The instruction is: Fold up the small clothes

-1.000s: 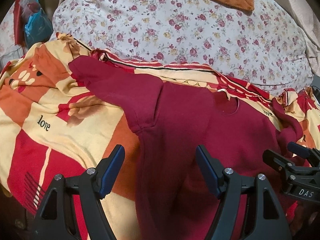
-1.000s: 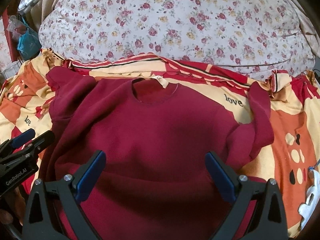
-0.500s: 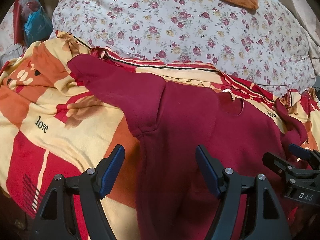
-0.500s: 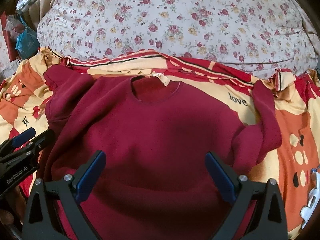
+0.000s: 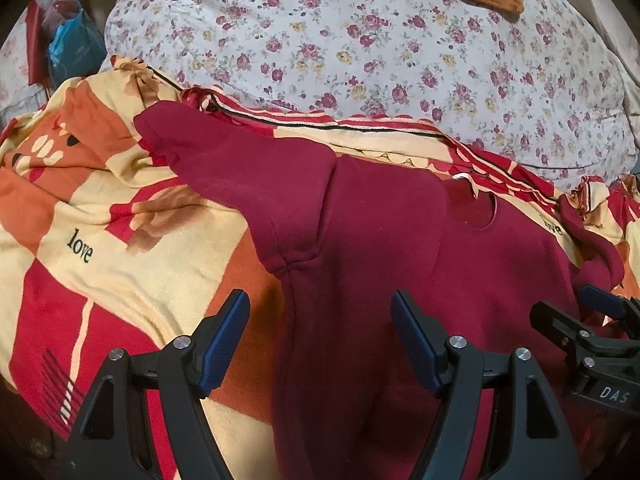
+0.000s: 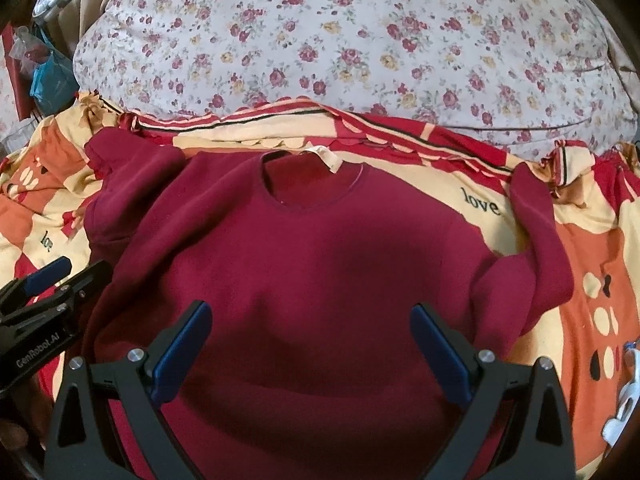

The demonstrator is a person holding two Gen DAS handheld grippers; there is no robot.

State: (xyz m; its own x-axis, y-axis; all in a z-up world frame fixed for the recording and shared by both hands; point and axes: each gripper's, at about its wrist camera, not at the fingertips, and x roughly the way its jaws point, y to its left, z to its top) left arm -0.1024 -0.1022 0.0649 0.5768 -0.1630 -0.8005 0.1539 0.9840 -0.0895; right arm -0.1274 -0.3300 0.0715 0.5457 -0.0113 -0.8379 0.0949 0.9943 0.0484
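presently a dark red sweatshirt [image 6: 320, 272] is seen spread front-up on a patterned blanket [image 5: 100, 264], its collar [image 6: 316, 184] toward a floral pillow [image 6: 360, 40]. the left gripper [image 5: 320, 316] is held released over the garment's side seam, grasping nothing. the right gripper [image 6: 310, 324] is likewise held spread wide above the chest, empty. both sleeves are seen crumpled outward.

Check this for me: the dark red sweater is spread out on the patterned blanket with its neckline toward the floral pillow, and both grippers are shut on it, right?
Not quite. The left gripper and right gripper are both open above the dark red sweater, gripping nothing, as each wrist view shows. The rest holds: it lies on the patterned blanket, neckline toward the floral pillow.
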